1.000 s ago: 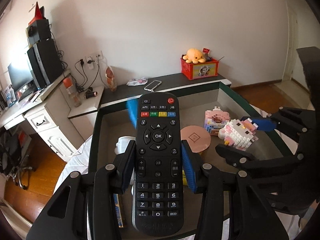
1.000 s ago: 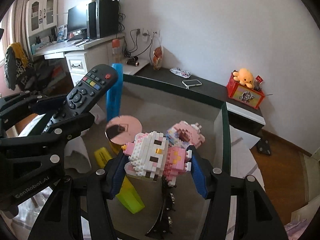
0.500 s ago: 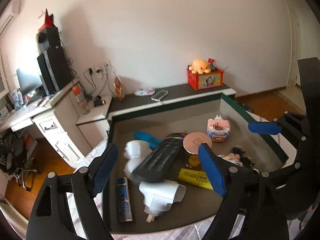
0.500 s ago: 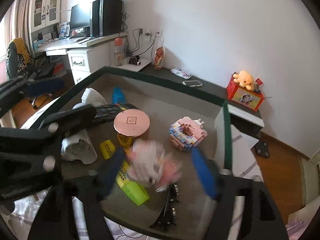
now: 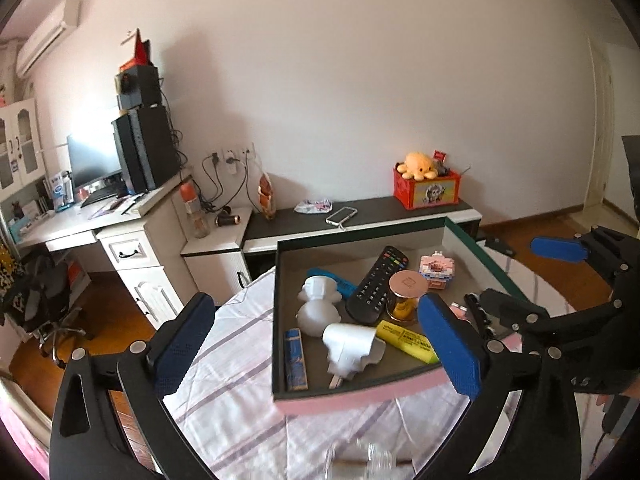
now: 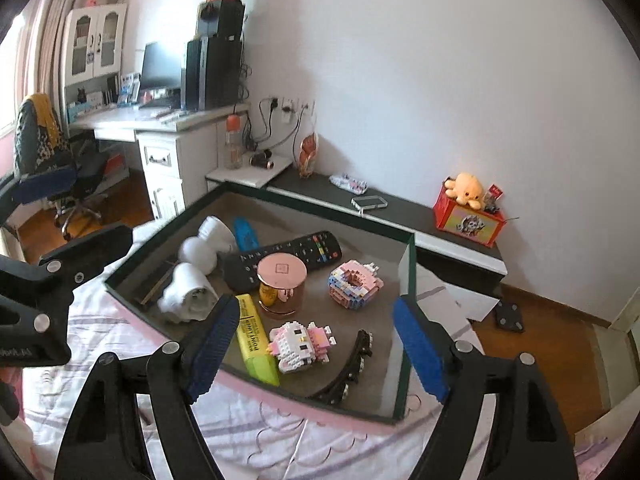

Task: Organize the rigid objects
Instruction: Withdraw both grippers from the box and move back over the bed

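A shallow box [image 5: 352, 398] [image 6: 404, 320] on the bed holds the rigid objects. A black remote [image 5: 376, 280] [image 6: 284, 256] lies inside beside a rose-gold lidded jar [image 5: 406, 296] [image 6: 281, 288]. A pink and white brick figure [image 6: 302, 340] lies near the box's front. A pink brick donut [image 6: 354, 284] [image 5: 437, 270], a yellow highlighter [image 6: 254, 338] [image 5: 406, 340], white figurines [image 5: 320, 308] [image 6: 200, 252] and a black hair clip [image 6: 352, 362] lie there too. My left gripper [image 5: 316, 350] is open and empty above the box's near left. My right gripper [image 6: 316, 348] is open and empty above the box's front.
The box sits on a striped bedsheet [image 5: 240, 412]. A clear glass object [image 5: 360, 460] lies on the sheet near the front edge. A low dark shelf [image 5: 360, 216] with a phone and a red toy box [image 5: 426, 188] stands behind. A white desk [image 5: 100, 224] is at the left.
Both grippers opened and pulled back and up from the box. The left let go of the remote and the right let go of the pink and white brick figure; both now lie in the box.
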Available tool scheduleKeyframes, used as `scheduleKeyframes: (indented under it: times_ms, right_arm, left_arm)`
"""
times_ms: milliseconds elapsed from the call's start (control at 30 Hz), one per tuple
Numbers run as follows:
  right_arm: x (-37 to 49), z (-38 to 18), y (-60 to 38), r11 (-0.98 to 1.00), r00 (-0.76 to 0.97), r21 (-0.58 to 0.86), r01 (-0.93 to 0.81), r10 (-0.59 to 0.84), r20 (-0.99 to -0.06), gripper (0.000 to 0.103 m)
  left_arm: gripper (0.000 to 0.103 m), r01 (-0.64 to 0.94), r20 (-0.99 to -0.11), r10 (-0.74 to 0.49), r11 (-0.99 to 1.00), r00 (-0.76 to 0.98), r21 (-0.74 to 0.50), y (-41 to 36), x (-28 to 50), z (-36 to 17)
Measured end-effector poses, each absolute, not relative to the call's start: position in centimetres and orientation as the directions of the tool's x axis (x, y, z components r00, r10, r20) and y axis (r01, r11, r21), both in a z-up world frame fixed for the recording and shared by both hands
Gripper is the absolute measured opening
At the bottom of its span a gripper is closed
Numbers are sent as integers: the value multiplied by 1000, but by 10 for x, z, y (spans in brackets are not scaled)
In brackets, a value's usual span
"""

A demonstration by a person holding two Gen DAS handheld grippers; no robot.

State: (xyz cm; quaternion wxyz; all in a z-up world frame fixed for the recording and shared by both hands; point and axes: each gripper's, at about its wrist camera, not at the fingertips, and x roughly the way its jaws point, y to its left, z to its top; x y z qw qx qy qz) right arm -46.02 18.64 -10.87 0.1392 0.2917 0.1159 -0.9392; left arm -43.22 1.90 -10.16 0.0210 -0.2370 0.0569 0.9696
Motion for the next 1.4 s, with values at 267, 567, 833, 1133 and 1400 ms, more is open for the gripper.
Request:
scheduleKeyframes:
  times_ms: [267,567,833,1133,1400]
  right_arm:
    - [-397,-82,189,-934,-844,-140,328,-224,-486,103]
    - [-328,-73,191,-944,-887,-125,306,-235,-397,103]
    - [-276,-80,193,-959,-912,-54,277,-244,-331,103]
    - [-260,-84,200,-965,-908,-24,261,-237,-347,103]
    - [-259,-93,210,-973,-904,-7,229,-210,-373,103]
  left_arm:
    - [103,-31,-402,-4,-996,-916,81,8,-366,-82]
    - [103,8,-340,-20,-999,-940,38,3,-291,-74]
    - [103,18,-313,-36,-998,-949,60,3,-242,-81]
    - [103,-10,-331,-18,-997,-943,80,1,-228,-87]
    - [103,6,-381,-40,-996,-924,90,-3,-235,-103]
